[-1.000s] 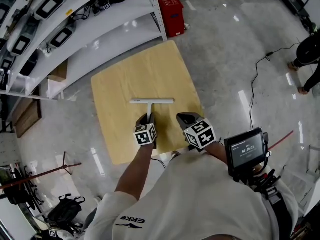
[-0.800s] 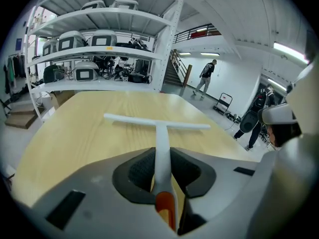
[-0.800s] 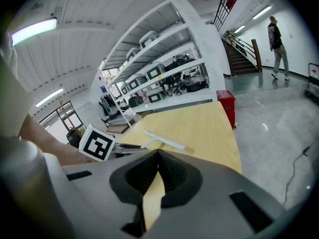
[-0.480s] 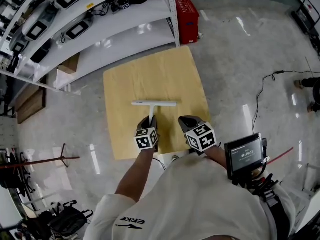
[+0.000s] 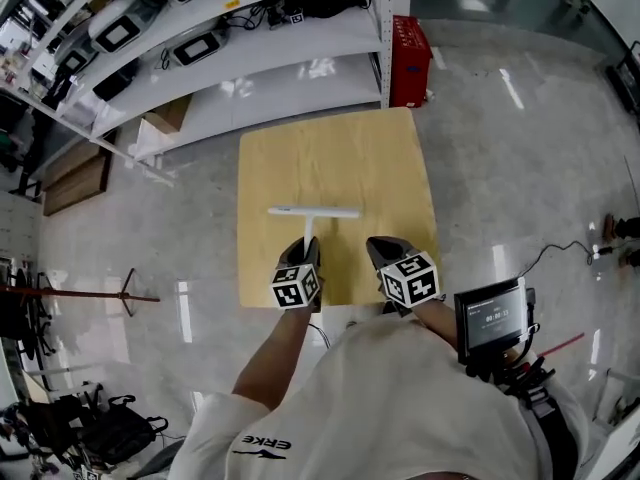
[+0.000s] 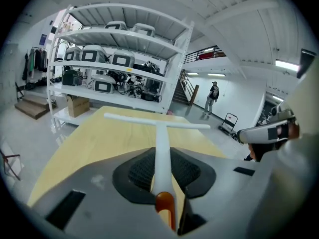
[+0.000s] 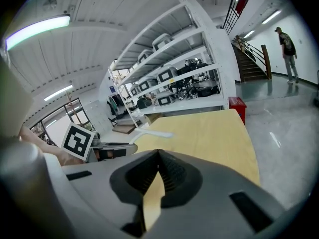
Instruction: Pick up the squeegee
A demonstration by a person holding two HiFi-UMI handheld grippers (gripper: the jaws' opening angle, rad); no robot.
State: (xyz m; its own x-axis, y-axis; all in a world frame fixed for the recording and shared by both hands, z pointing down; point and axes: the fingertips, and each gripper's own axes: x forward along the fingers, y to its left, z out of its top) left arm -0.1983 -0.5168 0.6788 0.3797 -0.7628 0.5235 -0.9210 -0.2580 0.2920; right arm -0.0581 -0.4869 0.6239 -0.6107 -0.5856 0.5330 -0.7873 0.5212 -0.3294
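A white T-shaped squeegee (image 5: 312, 212) with an orange end on its handle hangs over the square wooden table (image 5: 370, 158). My left gripper (image 5: 303, 251) is shut on its handle, and the blade points away from me. In the left gripper view the handle (image 6: 160, 133) runs straight out between the ribbed pads (image 6: 142, 171), and the blade looks raised a little off the tabletop. My right gripper (image 5: 385, 251) hovers over the table's near edge, just right of the left one, shut with nothing in it. From the right gripper view the blade (image 7: 152, 132) shows at the left beyond the left gripper (image 7: 107, 151).
White shelving (image 5: 250, 28) loaded with devices stands beyond the table, with a red crate (image 5: 410, 48) at its right end. A thin metal stand (image 5: 120, 293) is on the glossy floor at the left. A person (image 7: 286, 49) stands far off near a staircase.
The head view has swung, so the table sits further right in the picture. My left gripper keeps its hold on the squeegee and appears slightly higher. The right gripper stays beside it.
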